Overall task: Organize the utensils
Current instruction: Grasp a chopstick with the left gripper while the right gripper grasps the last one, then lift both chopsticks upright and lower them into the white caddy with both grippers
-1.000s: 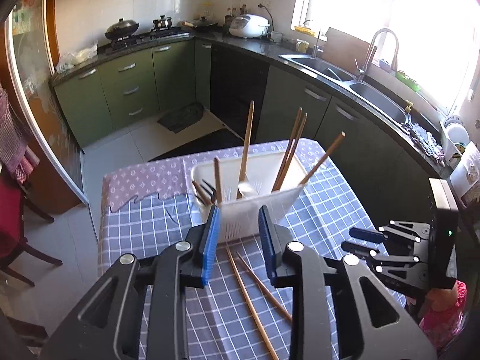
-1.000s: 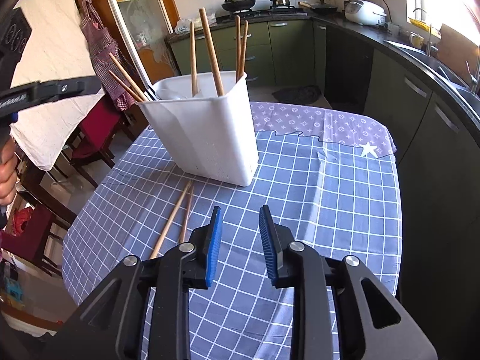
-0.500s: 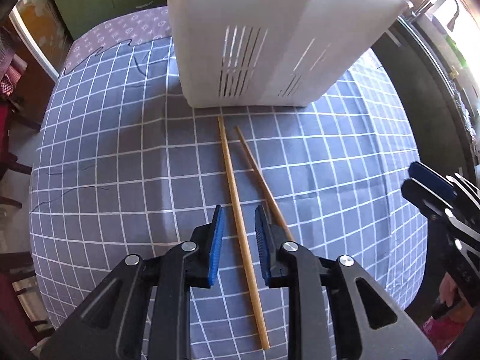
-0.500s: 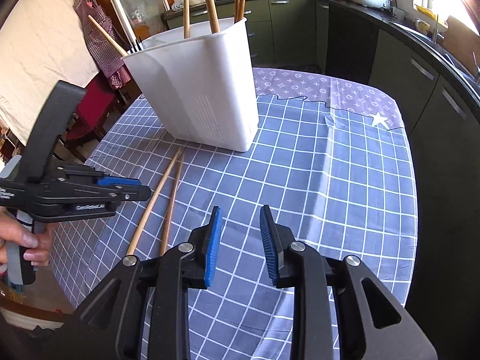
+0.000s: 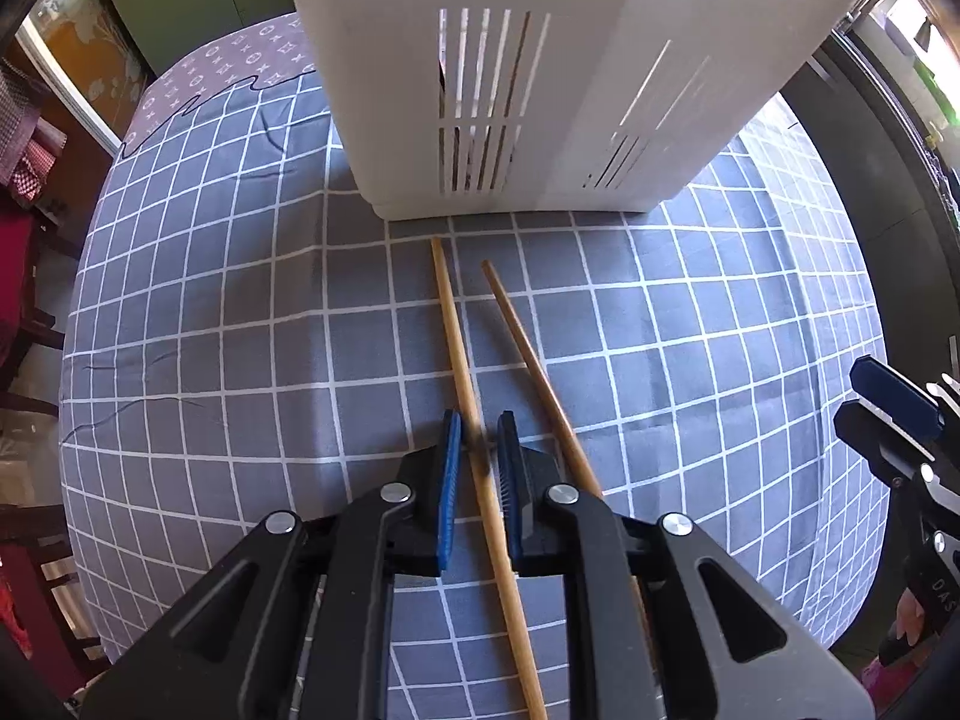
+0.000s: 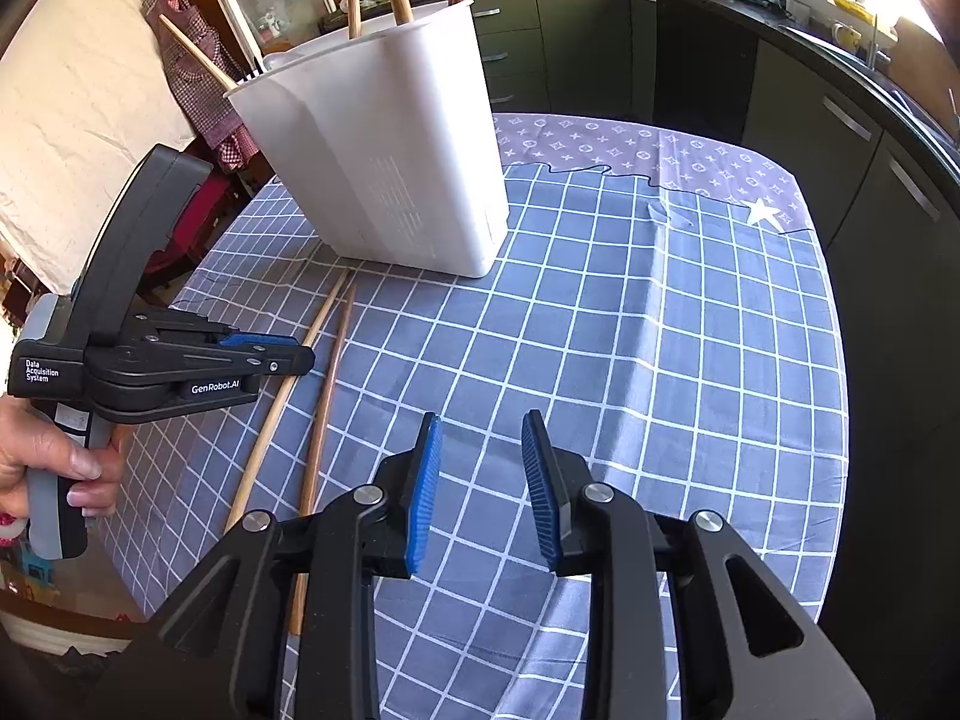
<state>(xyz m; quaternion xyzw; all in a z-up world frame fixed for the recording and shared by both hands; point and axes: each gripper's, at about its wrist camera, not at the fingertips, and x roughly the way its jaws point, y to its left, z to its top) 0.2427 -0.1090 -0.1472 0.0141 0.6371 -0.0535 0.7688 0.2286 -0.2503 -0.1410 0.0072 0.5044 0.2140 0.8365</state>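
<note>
Bench (image 6: pixel 690 360) covered by a blue-grey cloth (image 5: pixel 240 360) with white grid lines; far edge shows a lilac patterned cloth (image 6: pixel 630 150) beneath. White plastic utensil caddy (image 5: pixel 570 90) stands upright on the cloth, slotted wall facing the left wrist view. Two wooden chopsticks (image 5: pixel 522 348) lie flat just in front of it, near ends diverging, tips close to the caddy base.
</note>
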